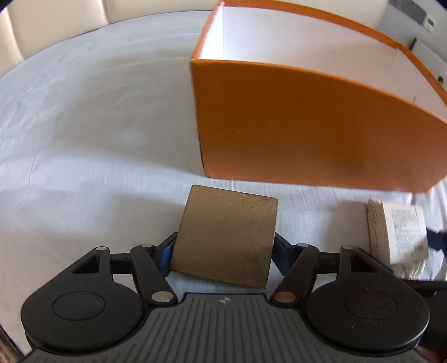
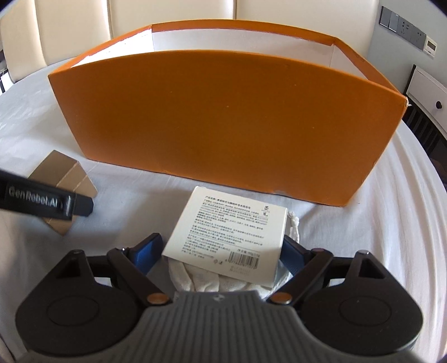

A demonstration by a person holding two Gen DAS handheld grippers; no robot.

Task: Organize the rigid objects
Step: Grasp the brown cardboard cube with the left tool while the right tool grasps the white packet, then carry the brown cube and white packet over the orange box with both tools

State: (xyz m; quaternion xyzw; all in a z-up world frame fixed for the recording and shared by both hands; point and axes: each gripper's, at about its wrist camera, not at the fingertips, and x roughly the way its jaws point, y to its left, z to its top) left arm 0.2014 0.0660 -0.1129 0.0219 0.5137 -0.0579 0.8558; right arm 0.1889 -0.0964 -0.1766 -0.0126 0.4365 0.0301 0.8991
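My left gripper (image 1: 222, 247) is shut on a flat gold box (image 1: 226, 237), held just in front of the open orange box (image 1: 307, 134). In the right wrist view the gold box (image 2: 60, 173) shows at the left, behind the left gripper's black finger (image 2: 50, 205). My right gripper (image 2: 223, 247) has its blue pads against both sides of a white labelled box (image 2: 229, 231) that lies over a white cloth pouch (image 2: 195, 276). The white box also shows at the right of the left wrist view (image 1: 399, 233). The orange box (image 2: 223, 125) stands right ahead, its white inside mostly hidden.
Everything sits on a round table under a white cloth (image 1: 83, 125). Cream chair backs (image 2: 173, 16) stand behind the table. A wall switch panel (image 2: 405, 28) and a white cabinet (image 2: 430, 92) are at the far right.
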